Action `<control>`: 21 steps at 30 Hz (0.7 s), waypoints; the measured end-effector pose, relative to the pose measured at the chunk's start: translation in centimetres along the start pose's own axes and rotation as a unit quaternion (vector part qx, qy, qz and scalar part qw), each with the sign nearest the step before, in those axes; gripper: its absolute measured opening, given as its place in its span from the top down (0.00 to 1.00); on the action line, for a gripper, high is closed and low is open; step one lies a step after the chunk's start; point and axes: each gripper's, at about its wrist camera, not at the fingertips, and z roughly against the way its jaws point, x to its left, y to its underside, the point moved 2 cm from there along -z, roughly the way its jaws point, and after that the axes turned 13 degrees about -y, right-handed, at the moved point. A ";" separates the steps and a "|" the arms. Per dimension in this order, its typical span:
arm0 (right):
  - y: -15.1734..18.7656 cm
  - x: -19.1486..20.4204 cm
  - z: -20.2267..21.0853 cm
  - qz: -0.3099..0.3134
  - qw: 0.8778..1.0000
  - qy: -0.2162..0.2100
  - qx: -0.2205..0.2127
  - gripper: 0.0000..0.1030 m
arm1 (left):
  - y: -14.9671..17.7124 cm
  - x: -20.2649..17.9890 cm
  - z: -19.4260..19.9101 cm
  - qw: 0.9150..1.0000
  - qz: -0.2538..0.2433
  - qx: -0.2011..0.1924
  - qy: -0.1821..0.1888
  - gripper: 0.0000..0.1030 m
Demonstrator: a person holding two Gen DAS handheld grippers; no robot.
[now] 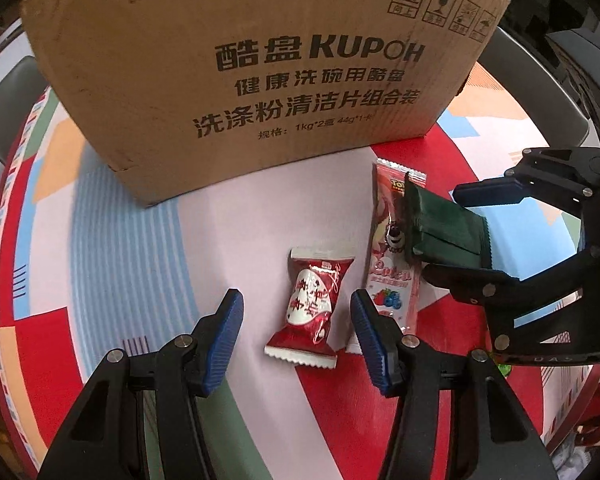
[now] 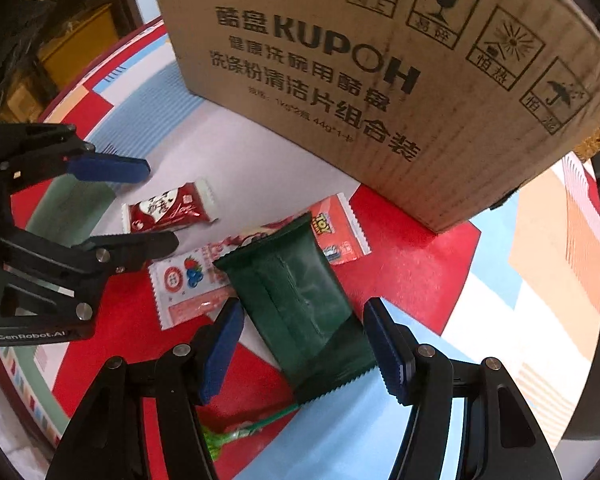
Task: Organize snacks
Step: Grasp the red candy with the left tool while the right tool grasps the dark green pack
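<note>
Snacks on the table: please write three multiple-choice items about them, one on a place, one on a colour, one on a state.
1. Where does the green packet lie?
A. Inside the box.
B. Partly over the long packet.
C. On top of the box.

2. What colour are the gripper pads?
A. Blue.
B. Yellow.
C. White.

3. How is the left gripper?
A. Shut on the box.
B. Open.
C. Shut on the long packet.

Key:
1 B: its far end covers the long packet's middle.
2 A: every pad in view is blue.
3 B: the red packet lies untouched between its fingers.
</note>
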 end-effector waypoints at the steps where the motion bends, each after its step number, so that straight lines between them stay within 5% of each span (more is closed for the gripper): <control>1: -0.2 -0.2 -0.1 -0.001 1.000 -0.001 0.000 0.39 | -0.1 0.0 -0.2 1.000 0.000 0.001 0.000 0.51; 7: -0.2 -1.3 -0.1 -0.025 1.000 -0.012 -0.012 0.43 | -0.3 -0.1 -0.4 1.000 0.000 -0.001 -0.006 0.58; 12: 0.1 -1.7 0.1 -0.039 0.999 -0.009 -0.022 0.55 | -0.3 -0.5 -0.2 1.000 -0.001 -0.008 -0.009 0.78; 21: 0.5 -0.6 1.1 -0.055 0.997 0.004 -0.051 0.56 | -0.2 -0.7 1.4 0.999 0.018 -0.030 -0.006 0.78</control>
